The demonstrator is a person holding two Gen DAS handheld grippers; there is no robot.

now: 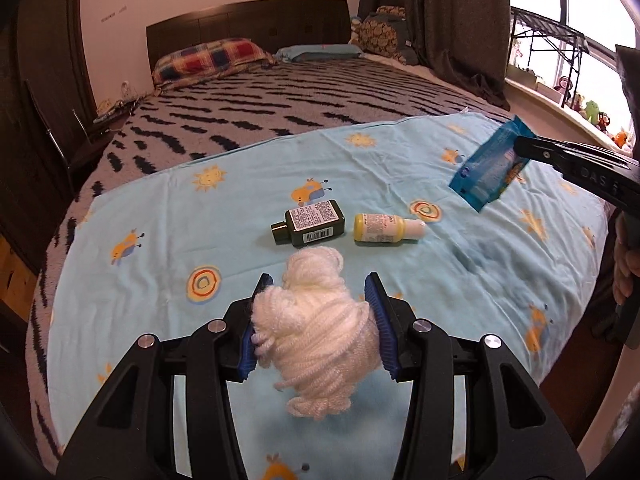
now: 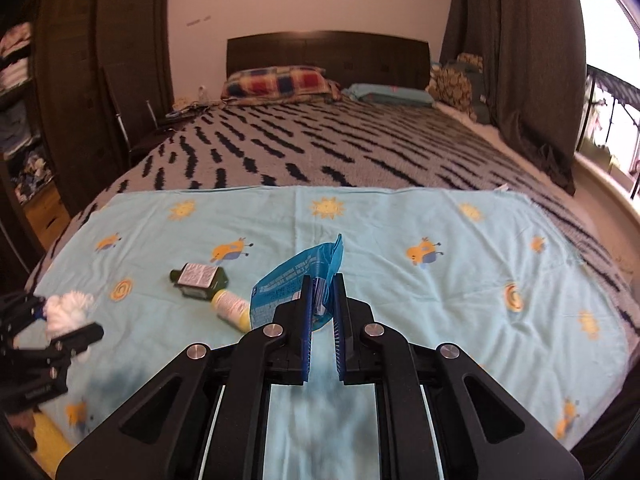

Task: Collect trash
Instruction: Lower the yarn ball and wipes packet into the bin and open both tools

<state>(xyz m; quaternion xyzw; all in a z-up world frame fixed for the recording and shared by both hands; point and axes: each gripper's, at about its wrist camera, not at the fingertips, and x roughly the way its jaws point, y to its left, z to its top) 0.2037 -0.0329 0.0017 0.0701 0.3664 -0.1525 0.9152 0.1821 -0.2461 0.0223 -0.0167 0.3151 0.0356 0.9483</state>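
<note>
My left gripper [image 1: 318,288] is shut on a white bundle of yarn [image 1: 316,320] and holds it above the light blue sheet [image 1: 160,216]; it also shows at the left of the right wrist view [image 2: 66,312]. My right gripper [image 2: 323,284] is shut on a blue plastic wrapper [image 2: 296,280], lifted off the sheet; the wrapper also shows in the left wrist view [image 1: 490,164]. A dark green bottle [image 1: 310,222] and a small yellow bottle [image 1: 386,230] lie side by side on the sheet, ahead of the left gripper.
The sheet covers the foot of a bed with a black-striped grey blanket [image 1: 288,96]. Pillows [image 1: 208,58] and a dark headboard [image 1: 248,24] are at the far end. A wardrobe [image 2: 72,80] stands left, curtains [image 2: 520,60] and a window sill right.
</note>
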